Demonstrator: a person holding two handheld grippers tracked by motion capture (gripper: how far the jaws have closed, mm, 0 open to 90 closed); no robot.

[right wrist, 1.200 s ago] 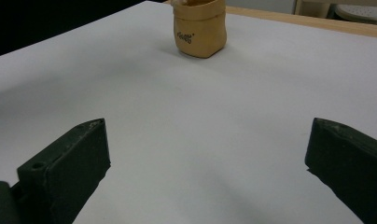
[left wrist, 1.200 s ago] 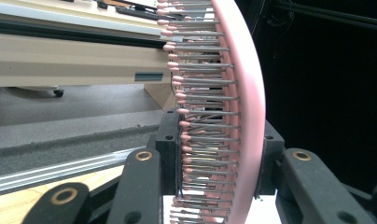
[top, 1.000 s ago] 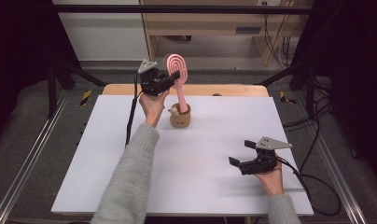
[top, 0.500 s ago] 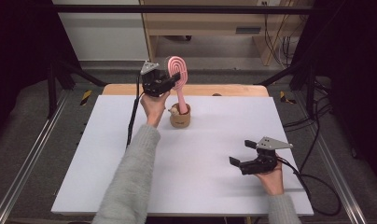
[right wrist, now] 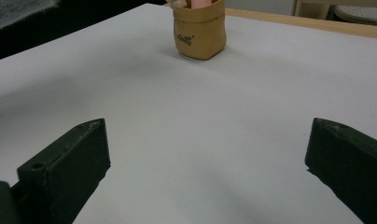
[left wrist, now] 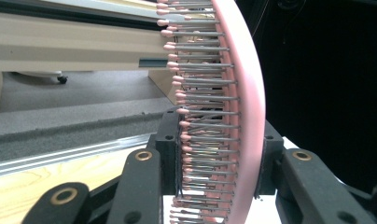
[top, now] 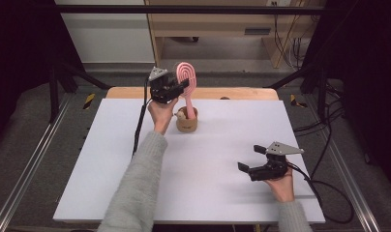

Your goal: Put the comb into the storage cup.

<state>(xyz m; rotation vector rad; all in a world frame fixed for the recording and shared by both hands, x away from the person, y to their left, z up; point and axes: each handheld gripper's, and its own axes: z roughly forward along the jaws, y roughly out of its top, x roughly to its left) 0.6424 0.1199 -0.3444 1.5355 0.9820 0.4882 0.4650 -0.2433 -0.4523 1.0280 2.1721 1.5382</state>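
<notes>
The left gripper [top: 176,88] is clamped on the head of the pink hairbrush [top: 186,79]; in the left gripper view its fingers [left wrist: 170,149] press the bristle side and the curved pink back between them [left wrist: 245,112]. The brush stands nearly upright with its handle down in the small tan pouch [top: 187,121], which sits toward 12 o'clock on the white table [top: 111,159], near the wooden strip at the far edge.

Against the frames from a second ago, almost nothing has shifted: the brush leans the same way, the pouch sits on the same spot, and the hand is at the same height. I read that as a pause with the grip settled. Whether the brush is going into the pouch or coming out cannot be told from its pose.

The right gripper [top: 255,162] rests toward 4 o'clock, well apart from the pouch, its fingers [right wrist: 65,172] spread wide with nothing between them and bare table ahead.

Room is generous: the table is open from 3 round to 9 o'clock, and above the brush there is free air. The tight side is 12 o'clock, where the pouch stands close to the far edge, so a sideways tug could tip it that way.
</notes>
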